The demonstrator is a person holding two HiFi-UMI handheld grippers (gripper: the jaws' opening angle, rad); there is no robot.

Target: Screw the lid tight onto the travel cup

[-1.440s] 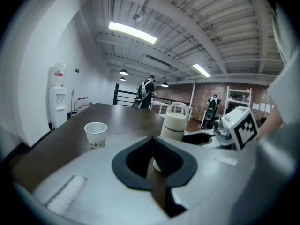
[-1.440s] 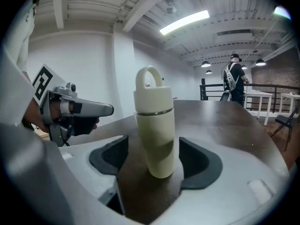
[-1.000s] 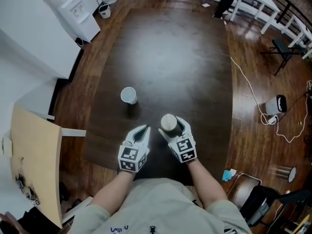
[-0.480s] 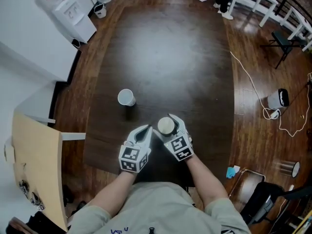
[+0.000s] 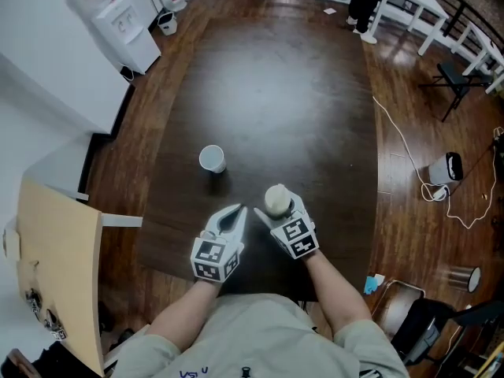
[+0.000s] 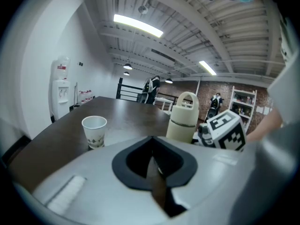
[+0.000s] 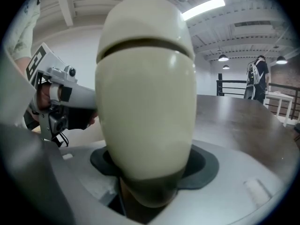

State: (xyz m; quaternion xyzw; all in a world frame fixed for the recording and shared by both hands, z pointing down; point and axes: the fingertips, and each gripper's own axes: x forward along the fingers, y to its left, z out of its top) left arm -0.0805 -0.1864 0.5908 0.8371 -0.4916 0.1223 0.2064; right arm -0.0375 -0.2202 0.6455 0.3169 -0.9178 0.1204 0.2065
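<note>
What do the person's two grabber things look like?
The left gripper and right gripper are pale grey-white plastic, tapering to pointed jaws with dark lining. Each carries a cube of black-and-white square markers. The person wears a light short-sleeved shirt. The right gripper's jaws are closing, with the travel cup between them.

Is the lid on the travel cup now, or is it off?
On. The lid sits on top of the travel cup, a seam between them. How tight, cannot tell.
</note>
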